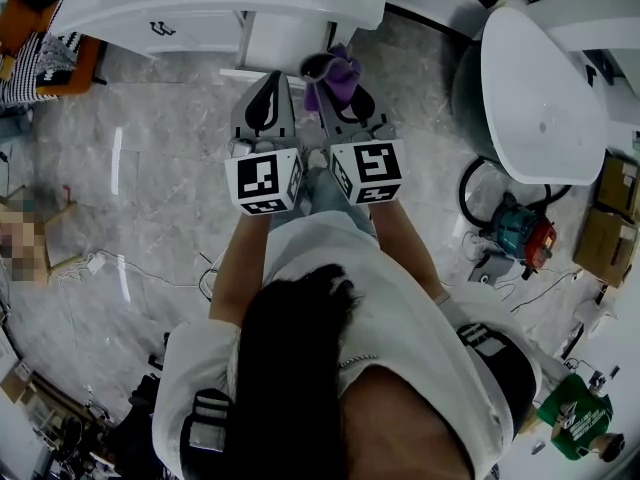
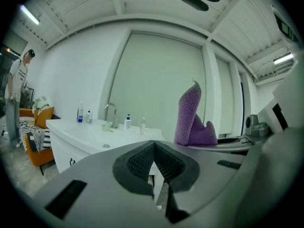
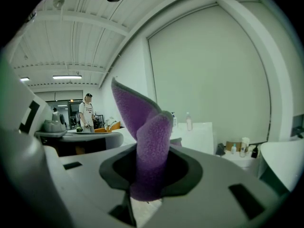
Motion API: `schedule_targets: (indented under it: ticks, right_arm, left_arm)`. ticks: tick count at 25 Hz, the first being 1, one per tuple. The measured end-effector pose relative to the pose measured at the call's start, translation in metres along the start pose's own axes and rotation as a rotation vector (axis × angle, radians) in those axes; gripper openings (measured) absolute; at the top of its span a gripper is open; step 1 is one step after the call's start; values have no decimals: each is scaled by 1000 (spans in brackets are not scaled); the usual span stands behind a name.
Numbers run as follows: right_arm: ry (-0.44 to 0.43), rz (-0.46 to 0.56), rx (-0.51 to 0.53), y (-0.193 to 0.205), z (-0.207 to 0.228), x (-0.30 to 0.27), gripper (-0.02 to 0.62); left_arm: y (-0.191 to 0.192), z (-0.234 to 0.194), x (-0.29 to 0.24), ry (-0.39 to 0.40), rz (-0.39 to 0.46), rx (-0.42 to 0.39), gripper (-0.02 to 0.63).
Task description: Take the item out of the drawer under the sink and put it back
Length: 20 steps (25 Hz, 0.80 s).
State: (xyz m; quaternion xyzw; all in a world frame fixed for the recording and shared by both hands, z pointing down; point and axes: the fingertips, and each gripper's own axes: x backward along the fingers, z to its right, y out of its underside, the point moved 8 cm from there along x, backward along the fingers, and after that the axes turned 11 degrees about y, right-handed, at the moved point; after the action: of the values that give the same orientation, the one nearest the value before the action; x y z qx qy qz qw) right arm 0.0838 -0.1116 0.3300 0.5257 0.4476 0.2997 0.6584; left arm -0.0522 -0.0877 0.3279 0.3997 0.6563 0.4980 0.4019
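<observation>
A purple fuzzy cloth (image 3: pixel 147 141) is pinched between the jaws of my right gripper (image 3: pixel 148 175), its folded ends sticking up past the tips. From the head view the purple cloth (image 1: pixel 338 76) shows just ahead of the right gripper (image 1: pixel 345 103), near the white sink cabinet (image 1: pixel 200 8). My left gripper (image 1: pixel 268 103) is held beside it, shut with nothing between its pads. In the left gripper view the left gripper (image 2: pixel 154 163) has its pads together and the purple cloth (image 2: pixel 192 120) shows to the right. The cabinet drawer (image 1: pixel 285 43) looks pulled out.
A white bathtub (image 1: pixel 545 93) stands at the right, with a vacuum cleaner (image 1: pixel 520 233) and cardboard boxes (image 1: pixel 610 218) beside it. The sink counter (image 2: pixel 90 132) carries a faucet and several bottles. An orange sofa (image 1: pixel 45 43) is at far left. A person (image 2: pixel 14 99) stands in the background.
</observation>
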Motion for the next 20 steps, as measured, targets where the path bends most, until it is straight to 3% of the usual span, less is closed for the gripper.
schedule_targets:
  ticks: [20]
  right_arm:
    - [8, -29, 37, 6, -4, -8, 126]
  left_arm:
    - [4, -11, -5, 10, -24, 9, 5]
